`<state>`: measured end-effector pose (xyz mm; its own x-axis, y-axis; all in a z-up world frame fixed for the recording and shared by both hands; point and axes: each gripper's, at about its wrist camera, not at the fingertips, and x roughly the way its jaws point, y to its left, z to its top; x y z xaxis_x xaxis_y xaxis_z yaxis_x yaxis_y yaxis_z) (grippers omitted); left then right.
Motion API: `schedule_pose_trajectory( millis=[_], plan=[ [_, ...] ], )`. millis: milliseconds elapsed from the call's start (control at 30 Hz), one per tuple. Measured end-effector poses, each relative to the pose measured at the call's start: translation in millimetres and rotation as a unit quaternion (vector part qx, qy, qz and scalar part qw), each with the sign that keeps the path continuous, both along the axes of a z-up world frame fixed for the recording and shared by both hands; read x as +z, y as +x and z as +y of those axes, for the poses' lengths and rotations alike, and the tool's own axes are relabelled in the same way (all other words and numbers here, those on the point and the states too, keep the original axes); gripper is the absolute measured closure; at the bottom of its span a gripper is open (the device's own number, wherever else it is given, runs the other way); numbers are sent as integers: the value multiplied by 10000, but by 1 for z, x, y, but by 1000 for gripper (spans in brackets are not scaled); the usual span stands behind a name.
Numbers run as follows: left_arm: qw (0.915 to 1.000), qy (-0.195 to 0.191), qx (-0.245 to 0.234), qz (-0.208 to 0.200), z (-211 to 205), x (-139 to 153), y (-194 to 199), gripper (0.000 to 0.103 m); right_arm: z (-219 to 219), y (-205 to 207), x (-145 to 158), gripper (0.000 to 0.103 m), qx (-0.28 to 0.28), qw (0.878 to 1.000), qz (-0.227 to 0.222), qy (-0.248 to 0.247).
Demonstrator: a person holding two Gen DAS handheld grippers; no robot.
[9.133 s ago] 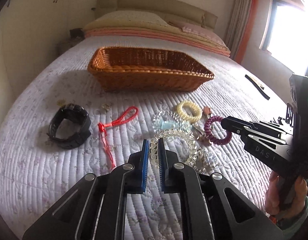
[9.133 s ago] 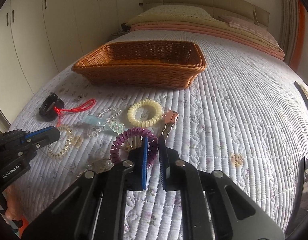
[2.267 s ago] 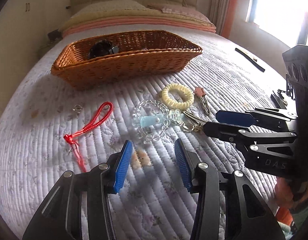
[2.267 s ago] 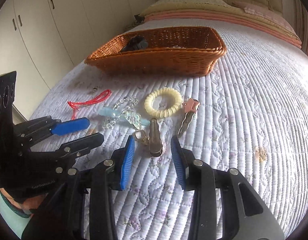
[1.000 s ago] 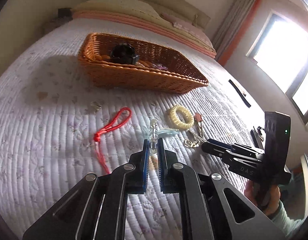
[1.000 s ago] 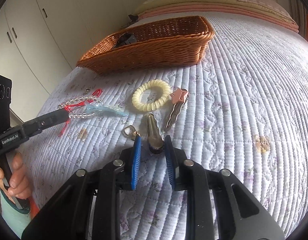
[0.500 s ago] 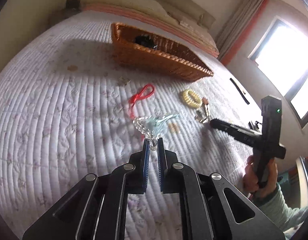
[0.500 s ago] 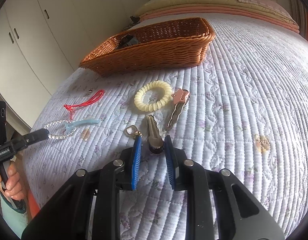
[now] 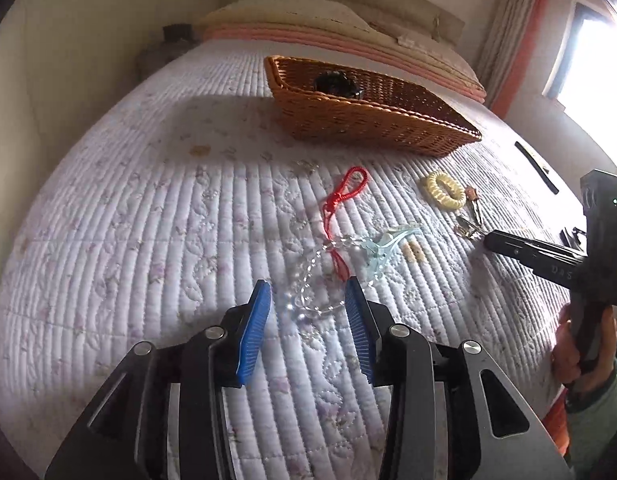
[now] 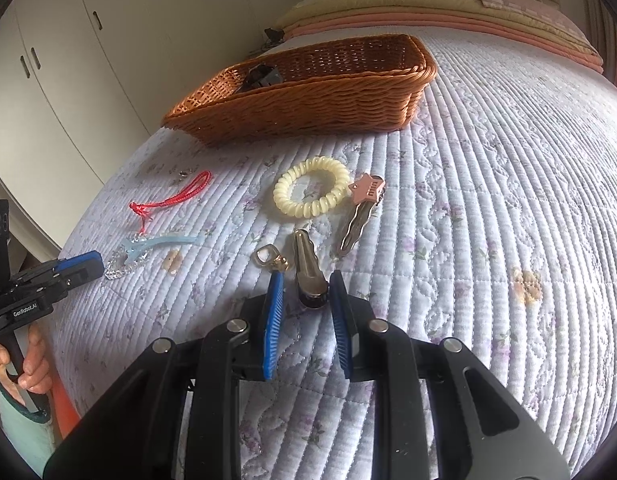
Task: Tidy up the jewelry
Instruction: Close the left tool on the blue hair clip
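Jewelry: loose pieces lay across the middle of both views on a quilt [image 9: 148, 208].
Bead bracelet [image 9: 308, 280]: lower centre of the left view, between the left gripper's [image 9: 308, 308] spread blue pads; contact could not be told.
Blue clip [image 9: 388, 244]: just above the bracelet, touching it.
Red cord [image 10: 172, 198]: left of centre in the right view, on the quilt.
Yellow coil [image 10: 311, 192]: centre of the right view, beside a pink-headed clip [image 10: 362, 208].
Metal clip [image 10: 308, 276]: lower centre, between the right gripper's [image 10: 304, 300] parted pads, which stood close on either side; a grip could not be told.
Gold charm [image 10: 268, 259]: just left of the metal clip.
Basket [image 10: 308, 92]: wicker, upper centre, with a dark item [image 10: 260, 74] inside.
Surface: white quilt with stitched ribs and faint flowers, covering a bed.
Room: white wardrobe doors [image 10: 68, 60] at upper left of the right view; pillows [image 9: 308, 16] at top and a bright window [image 9: 596, 64] at upper right of the left view.
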<state>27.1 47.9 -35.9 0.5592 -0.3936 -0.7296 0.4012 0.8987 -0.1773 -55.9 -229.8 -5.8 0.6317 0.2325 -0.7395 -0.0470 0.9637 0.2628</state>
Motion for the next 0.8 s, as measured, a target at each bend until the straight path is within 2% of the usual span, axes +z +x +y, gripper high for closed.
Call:
schedule_pose_trajectory(
  millis=[100, 200, 333, 400, 500, 567, 600, 733, 800],
  plan=[
    [9987, -221, -439, -162, -8, 13, -4, 64, -1, 0, 0, 81, 44, 10000, 6, 34],
    [9971, -88, -734, -168, -32, 15, -2, 64, 0, 2, -1, 81, 71, 10000, 15, 4],
    [9966, 203, -773, 178, -53, -4, 9, 64, 2, 2, -1, 81, 113, 9999, 4, -86],
    [9962, 35, -843, 237, -55, -5, 8, 65, 2, 3, -2, 81, 119, 9999, 19, -63],
    [9910, -470, -1240, 168, -56, 7, -3, 66, 0, 5, -3, 81, 124, 9999, 30, 4],
    [9880, -590, -1423, 141, -58, 11, -9, 66, -1, 5, -3, 81, 125, 9999, 24, 36],
    [9877, -582, -1446, 121, -58, 12, -10, 66, -1, 5, -3, 81, 126, 9999, 20, 50],
    [9944, -241, -1031, -29, -56, 6, -3, 66, -2, 4, -2, 81, 125, 9999, 10, 45],
    [9945, -157, -1028, -82, -55, 4, 3, 67, -3, 3, -2, 81, 126, 9999, 5, 21]
  ],
)
